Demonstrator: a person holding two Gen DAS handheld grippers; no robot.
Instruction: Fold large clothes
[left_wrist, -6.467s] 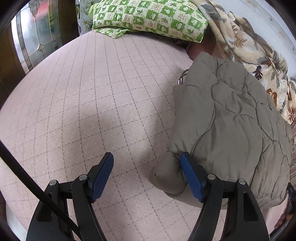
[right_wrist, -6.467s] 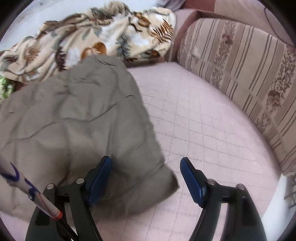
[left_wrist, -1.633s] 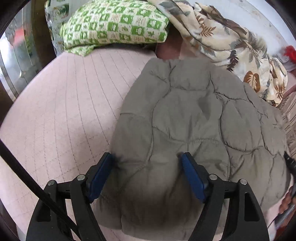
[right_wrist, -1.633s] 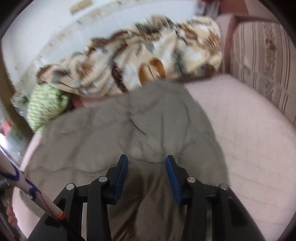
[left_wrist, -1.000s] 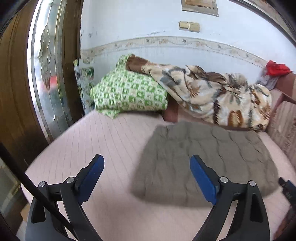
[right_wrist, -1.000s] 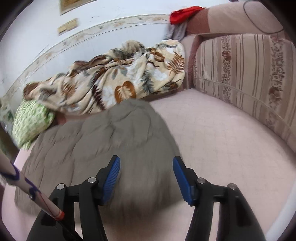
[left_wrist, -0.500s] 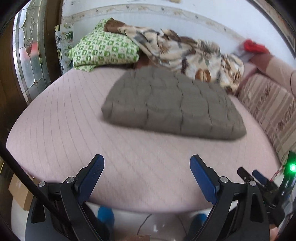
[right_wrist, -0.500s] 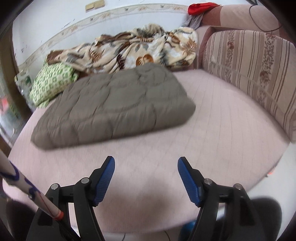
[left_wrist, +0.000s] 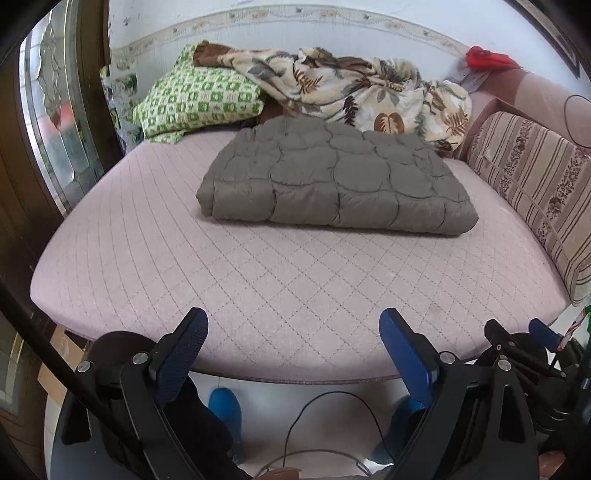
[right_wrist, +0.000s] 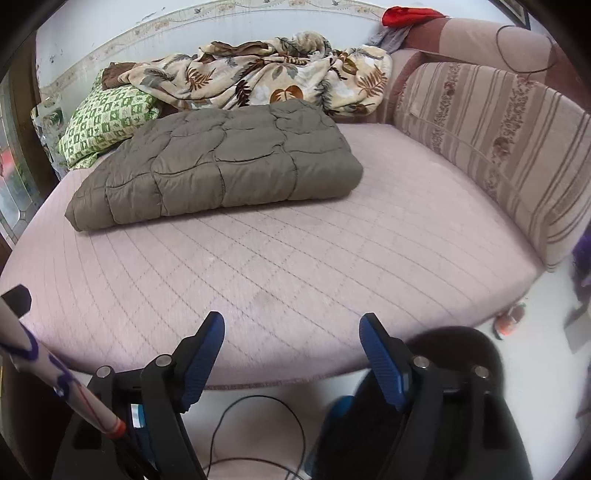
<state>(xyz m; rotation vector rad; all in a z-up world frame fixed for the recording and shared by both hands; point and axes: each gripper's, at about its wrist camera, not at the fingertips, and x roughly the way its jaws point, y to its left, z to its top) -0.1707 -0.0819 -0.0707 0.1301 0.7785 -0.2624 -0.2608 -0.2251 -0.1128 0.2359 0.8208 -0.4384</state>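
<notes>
Both grippers have pulled back from the bed since half a second ago, so that its near edge and the floor below now show in both wrist views; the left gripper (left_wrist: 293, 345) hangs off the front of the bed with its jaws spread wide and nothing between them; the right gripper (right_wrist: 291, 341) hangs likewise, jaws apart and empty, and it also shows at the lower right edge of the left wrist view.

The grey quilted jacket (left_wrist: 332, 181) lies folded into a thick rectangular pad on the far half of the bed (left_wrist: 295, 288), well apart from both grippers; its rounded fold edge faces the viewer, and its back edge sits just beside a leaf-print blanket (left_wrist: 362, 88) heaped against the wall; a green checked pillow (left_wrist: 195, 101) lies to the left of the blanket, near the jacket's far left corner; a striped cushion (left_wrist: 535, 184) stands along the right side of the bed, near the jacket but not touching it.

On the floor under the grippers lie a black cable (left_wrist: 325, 417) and blue slippers (left_wrist: 225, 406); a red cloth (right_wrist: 406, 14) rests on top of the sofa back at the far right.
</notes>
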